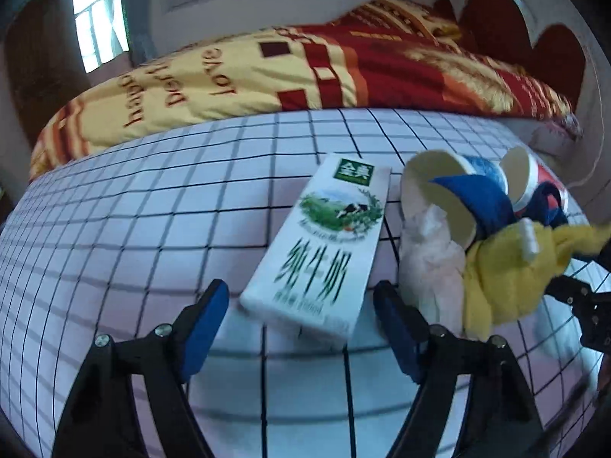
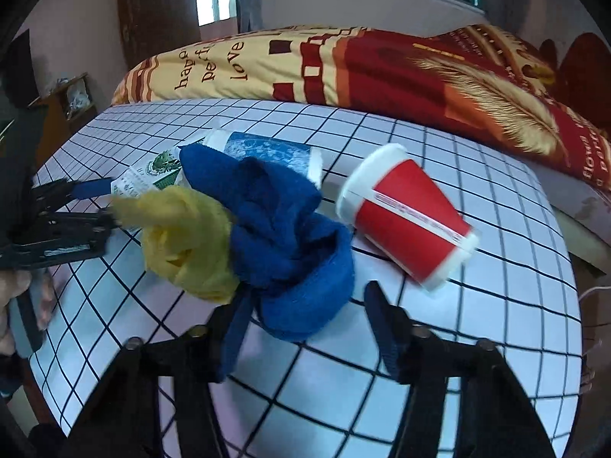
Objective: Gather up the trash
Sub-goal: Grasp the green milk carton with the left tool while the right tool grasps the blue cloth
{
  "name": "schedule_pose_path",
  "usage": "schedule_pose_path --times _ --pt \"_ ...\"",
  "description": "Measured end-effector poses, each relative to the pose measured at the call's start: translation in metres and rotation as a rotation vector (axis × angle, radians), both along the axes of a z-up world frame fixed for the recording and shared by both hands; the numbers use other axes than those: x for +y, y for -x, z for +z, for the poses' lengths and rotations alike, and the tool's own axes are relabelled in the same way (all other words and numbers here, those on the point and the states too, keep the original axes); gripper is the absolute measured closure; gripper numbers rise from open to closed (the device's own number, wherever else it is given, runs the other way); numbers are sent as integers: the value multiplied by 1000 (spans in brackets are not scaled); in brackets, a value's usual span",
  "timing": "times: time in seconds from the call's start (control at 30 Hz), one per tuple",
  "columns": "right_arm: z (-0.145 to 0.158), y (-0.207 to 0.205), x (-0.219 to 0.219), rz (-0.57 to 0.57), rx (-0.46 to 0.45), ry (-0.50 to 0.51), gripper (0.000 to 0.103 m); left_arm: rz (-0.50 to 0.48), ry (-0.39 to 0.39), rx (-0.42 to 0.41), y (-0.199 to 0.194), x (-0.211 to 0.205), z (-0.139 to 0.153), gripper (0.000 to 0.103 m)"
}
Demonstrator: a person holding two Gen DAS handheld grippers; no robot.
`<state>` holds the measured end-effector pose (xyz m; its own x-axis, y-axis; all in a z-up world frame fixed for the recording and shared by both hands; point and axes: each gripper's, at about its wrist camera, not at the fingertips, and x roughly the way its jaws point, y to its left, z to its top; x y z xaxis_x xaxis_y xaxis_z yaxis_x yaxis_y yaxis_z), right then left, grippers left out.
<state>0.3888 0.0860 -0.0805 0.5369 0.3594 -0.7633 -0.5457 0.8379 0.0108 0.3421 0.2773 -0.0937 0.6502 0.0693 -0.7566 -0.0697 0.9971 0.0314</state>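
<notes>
A white milk carton (image 1: 317, 252) with green print lies flat on the checked tablecloth (image 1: 152, 229). Its near end sits between the fingers of my left gripper (image 1: 301, 297), which is open, with a gap on each side. To the carton's right lie crumpled white tissue (image 1: 427, 263), a yellow cloth (image 1: 504, 271) and a blue cloth (image 2: 290, 236). My right gripper (image 2: 307, 294) stands open around the near end of the blue cloth; the right pad is clear of it. A red paper cup (image 2: 408, 217) and a blue-patterned cup (image 2: 267, 149) lie on their sides.
Behind the table runs a bed with a yellow and red quilt (image 2: 343, 65). A wooden shelf (image 2: 68, 103) stands at the far left. The table's edge drops off at the right (image 2: 573, 267). A hand (image 2: 11, 297) shows at the left border.
</notes>
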Motion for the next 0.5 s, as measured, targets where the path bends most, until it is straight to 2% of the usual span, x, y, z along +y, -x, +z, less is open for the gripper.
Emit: schedule_pose_path --times 0.03,0.1,0.2,0.3,0.5 --pt "-1 -2 3 7 5 2 56 -19 -4 10 -5 -1 -3 25" --pt "-1 -1 6 18 7 2 64 -38 -1 26 -8 -3 -6 37" --pt "2 5 4 16 -1 -9 76 -14 5 -3 1 3 -1 40" --pt "7 17 -3 0 -14 -33 79 17 23 -47 18 11 7 43" --pt "21 48 -30 -68 -51 -49 80 77 87 -115 81 21 27 46"
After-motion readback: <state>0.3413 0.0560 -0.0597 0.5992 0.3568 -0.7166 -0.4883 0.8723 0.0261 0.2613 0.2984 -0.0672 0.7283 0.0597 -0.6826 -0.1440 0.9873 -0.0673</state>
